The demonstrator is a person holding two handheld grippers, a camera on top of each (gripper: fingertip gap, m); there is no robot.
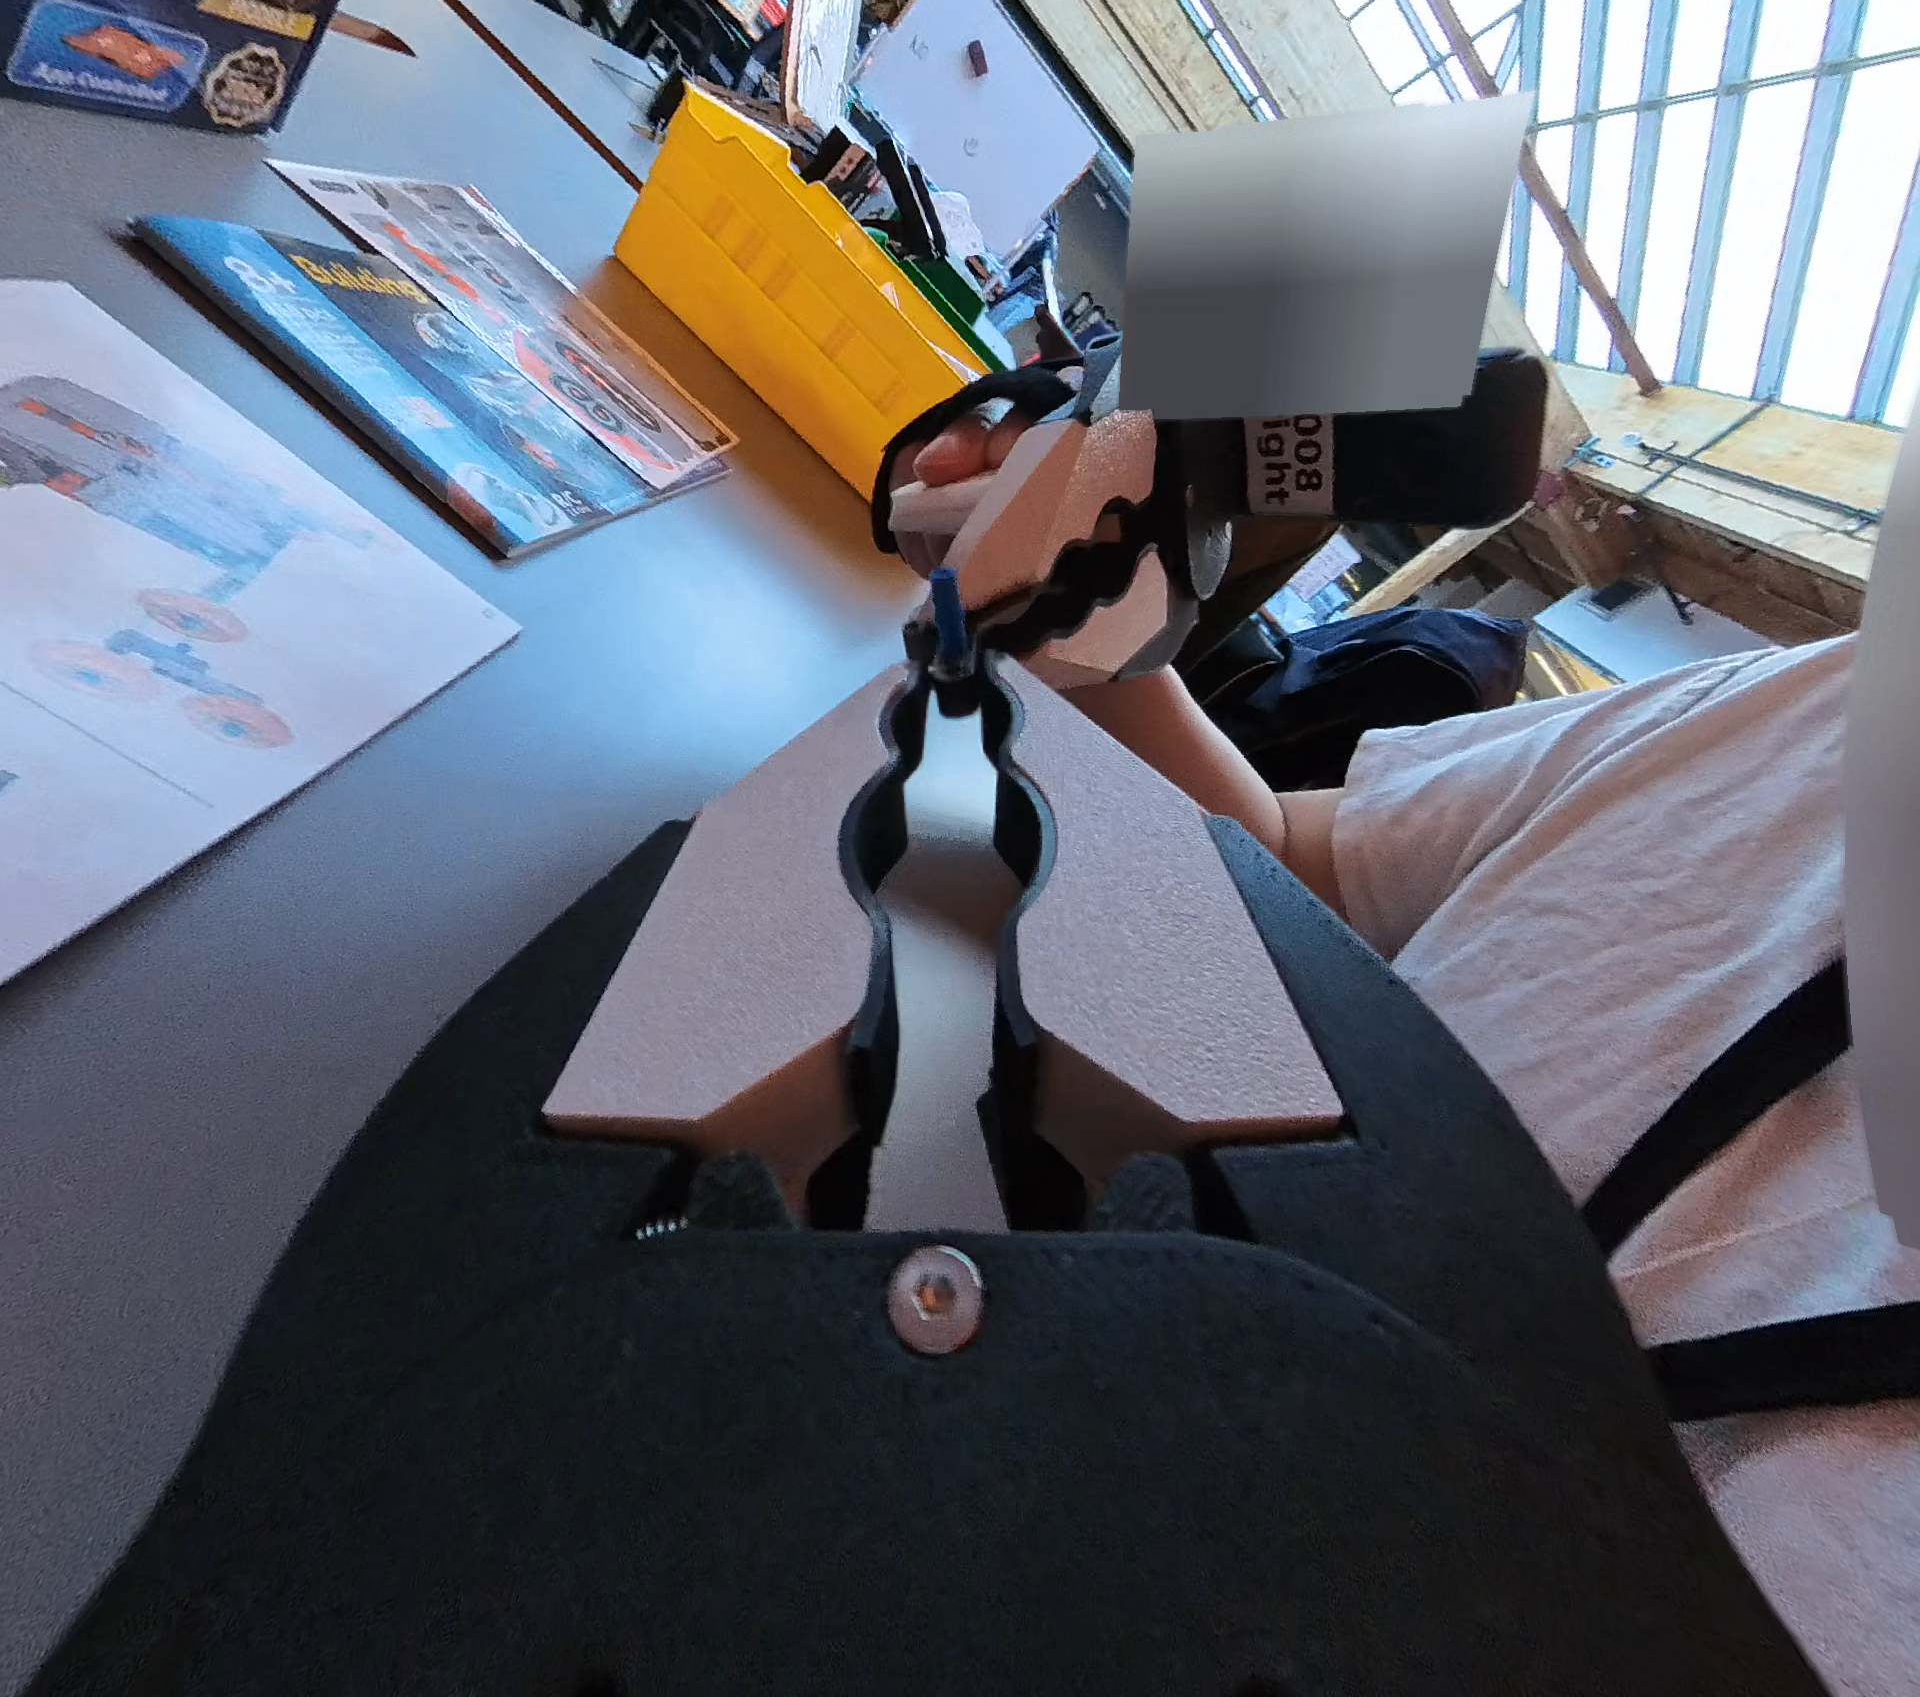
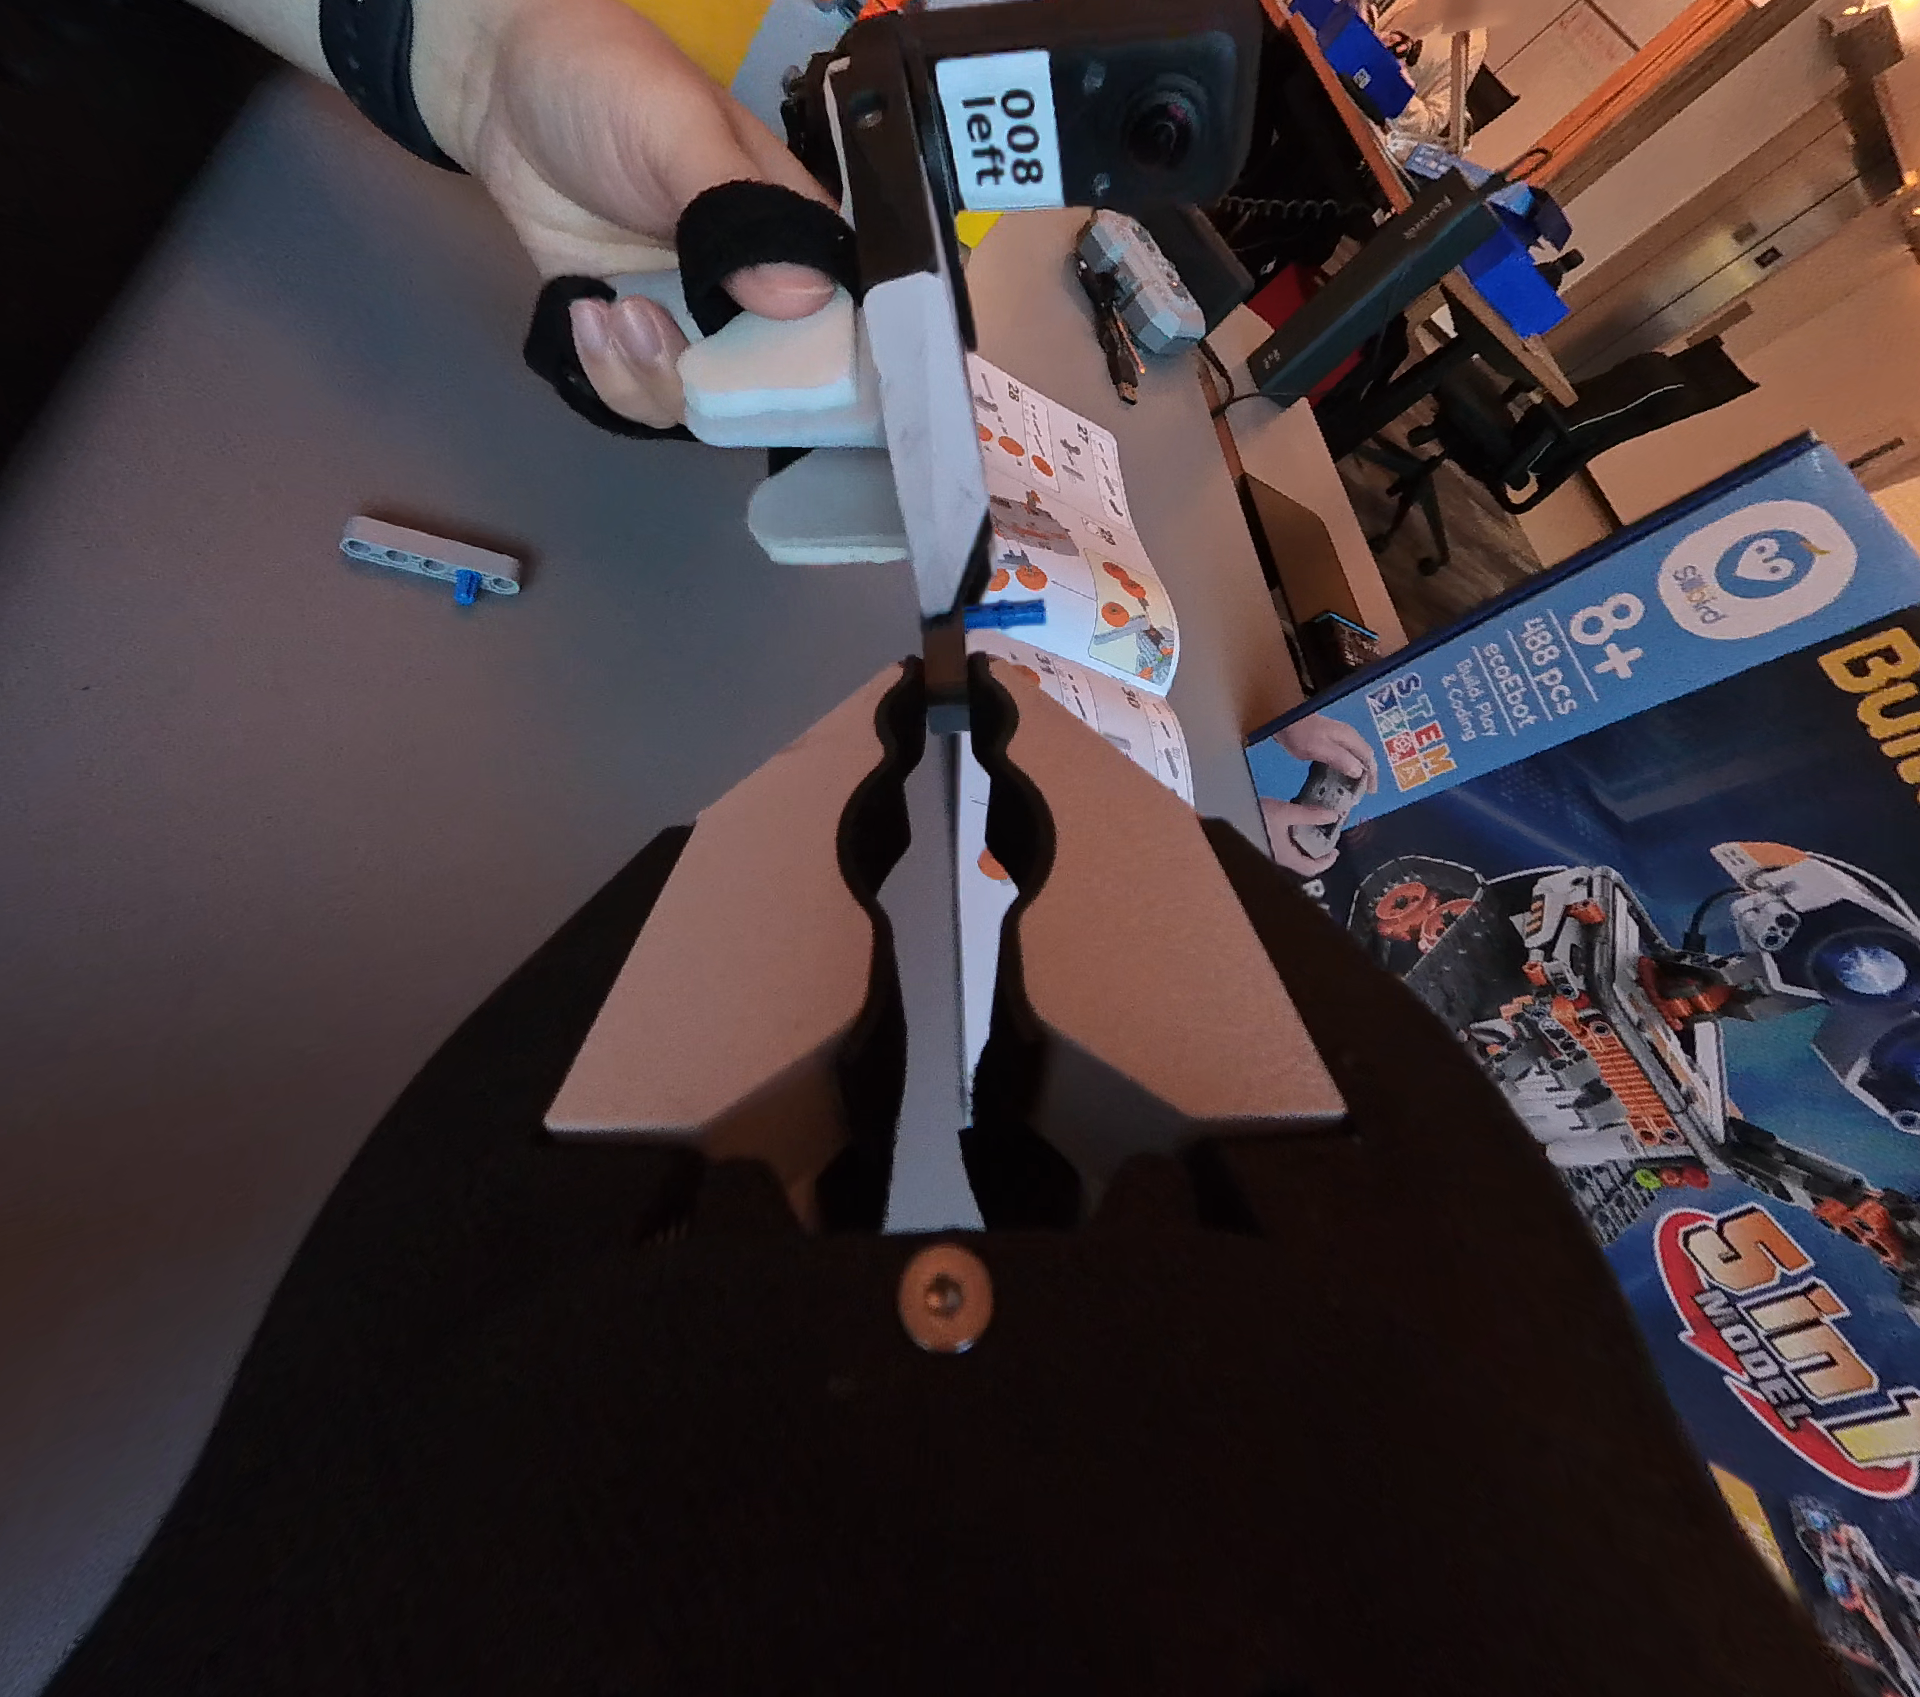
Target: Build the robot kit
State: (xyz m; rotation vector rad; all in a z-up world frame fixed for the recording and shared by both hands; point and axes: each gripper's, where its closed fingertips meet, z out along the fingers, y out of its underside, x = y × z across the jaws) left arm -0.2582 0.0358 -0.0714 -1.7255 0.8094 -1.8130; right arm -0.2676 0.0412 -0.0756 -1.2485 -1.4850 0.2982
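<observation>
Beside yellow bin (image 1: 790, 297), booklets (image 1: 416, 369).

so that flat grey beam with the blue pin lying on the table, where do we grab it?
Grip the grey holed beam across its narrow width at the pin-free end, coming from above. It lies flat on the grey table, and the blue pin sticks out near the other end.

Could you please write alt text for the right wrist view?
The right gripper and left gripper meet tip to tip at a small blue pin above a grey table; a grey beam lies left.
</observation>
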